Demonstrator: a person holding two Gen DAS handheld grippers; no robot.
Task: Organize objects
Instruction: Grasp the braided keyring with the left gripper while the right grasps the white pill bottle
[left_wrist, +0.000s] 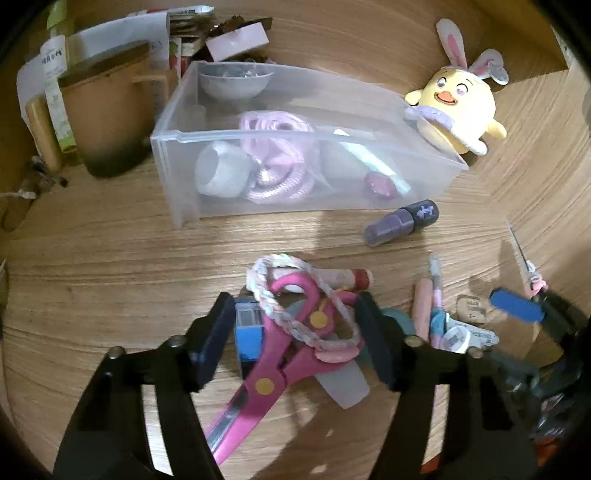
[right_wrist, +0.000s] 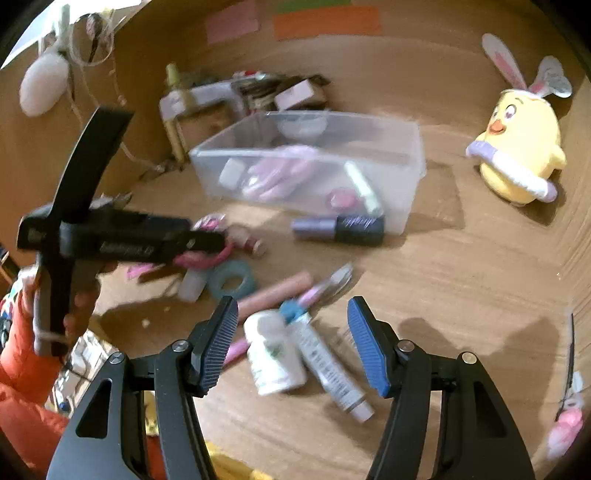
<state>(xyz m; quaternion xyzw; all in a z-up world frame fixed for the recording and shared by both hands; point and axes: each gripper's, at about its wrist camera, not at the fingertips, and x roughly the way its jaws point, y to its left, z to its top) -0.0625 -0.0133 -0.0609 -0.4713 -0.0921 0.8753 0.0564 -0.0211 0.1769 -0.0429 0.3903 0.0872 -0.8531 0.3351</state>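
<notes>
Left tool (left_wrist: 295, 332) stands spread around pink scissors (left_wrist: 280, 354) and a braided loop (left_wrist: 295, 295); right tool (right_wrist: 291, 343) spread over a white bottle (right_wrist: 273, 354) on the counter (right_wrist: 443, 295)

clear plastic bin (left_wrist: 184, 206) stood on wooden surface (left_wrist: 110, 280) holding pink rope coil (left_wrist: 273, 162), white cup, bowl, purple bottle (left_wrist: 402, 221) lay on side beside it, pink scissors (left_wrist: 280, 354) under braided loop (left_wrist: 295, 306), tubes scattered near
</notes>
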